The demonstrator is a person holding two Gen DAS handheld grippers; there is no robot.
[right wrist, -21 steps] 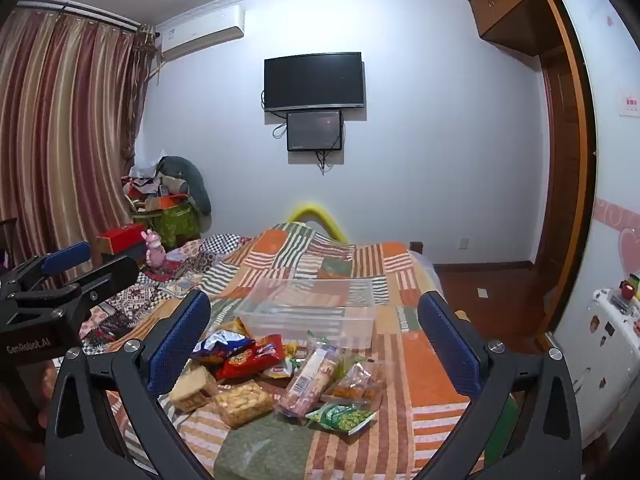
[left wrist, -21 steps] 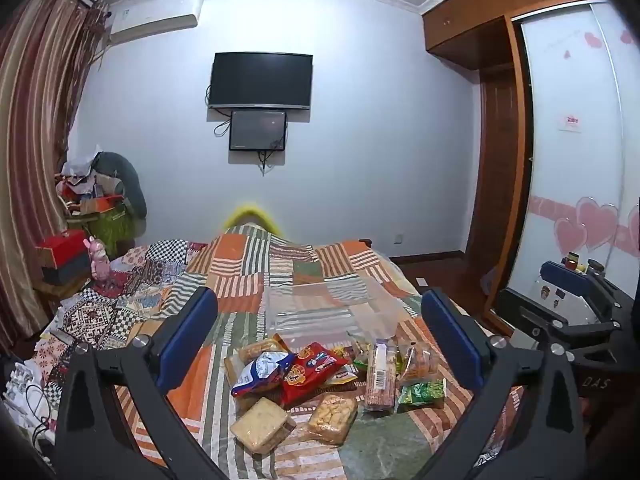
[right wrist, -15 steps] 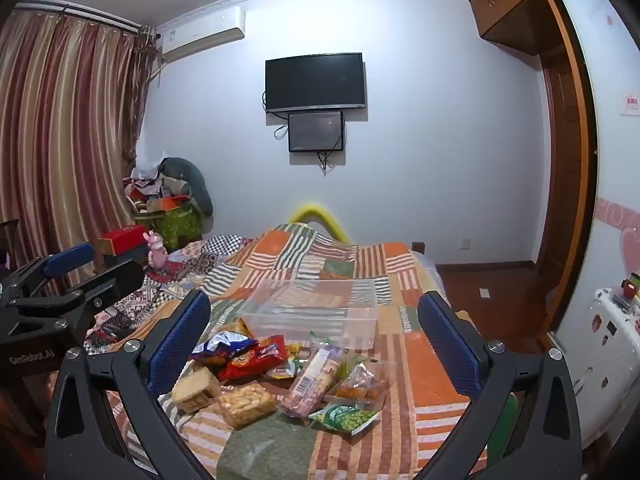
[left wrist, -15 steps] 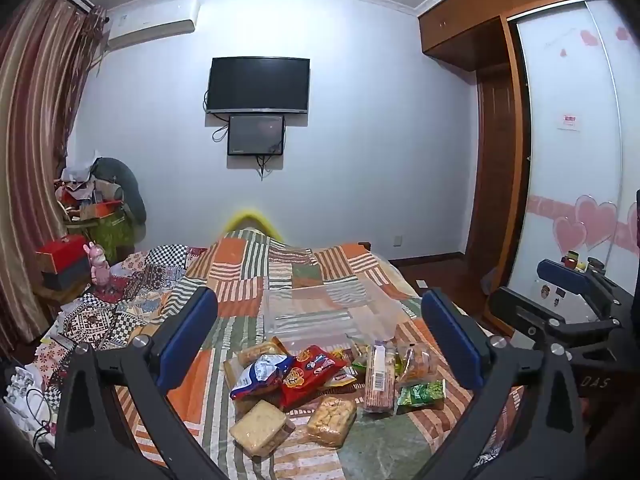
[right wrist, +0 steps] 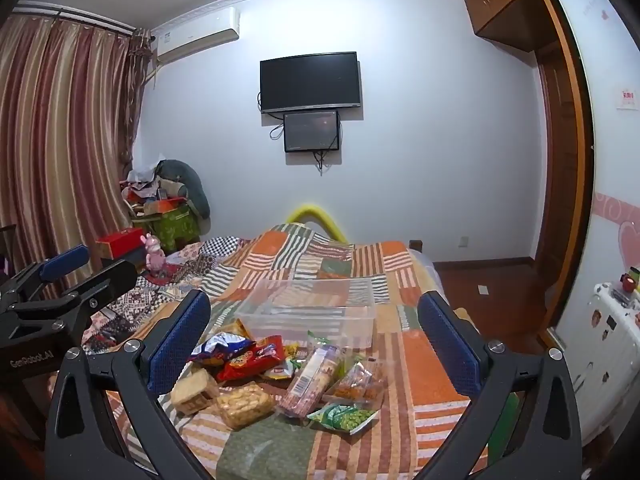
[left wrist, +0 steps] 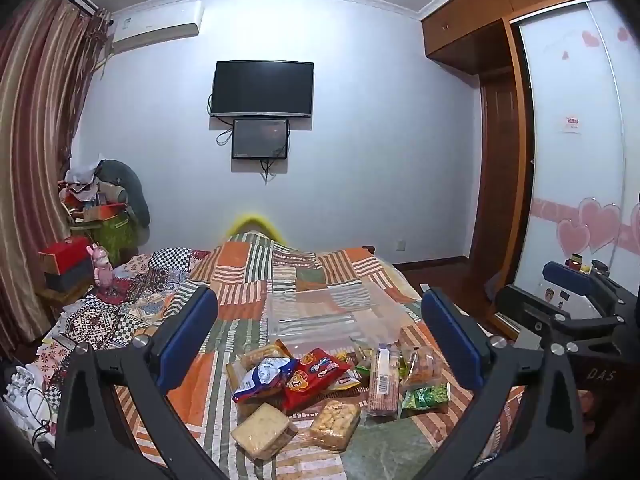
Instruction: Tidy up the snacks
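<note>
You had not started sorting: the clear plastic bin [right wrist: 308, 310] sat on the patchwork bedspread [right wrist: 424, 356] and looked empty, though its see-through walls made that hard to confirm. All the snacks lay in a loose pile just in front of it, none inside. In that pile you had a red chip bag [right wrist: 252, 358] beside a blue-and-white bag [right wrist: 218, 346], a tub of pale cookies [right wrist: 244, 402], a wrapped cake slice [right wrist: 192, 388], a long biscuit sleeve [right wrist: 314, 376] and a green pea packet [right wrist: 348, 418]. Your left gripper [left wrist: 320, 340] hung above the pile with its blue fingers spread wide and nothing between them; your right gripper [right wrist: 316, 340] was the same, wide apart and holding nothing. So the whole job remained, as far as could be judged. Several packets overlapped, so the count underneath was unclear, and labels were too small to read. Fisheye edges cut off the near end of the bed.
</note>
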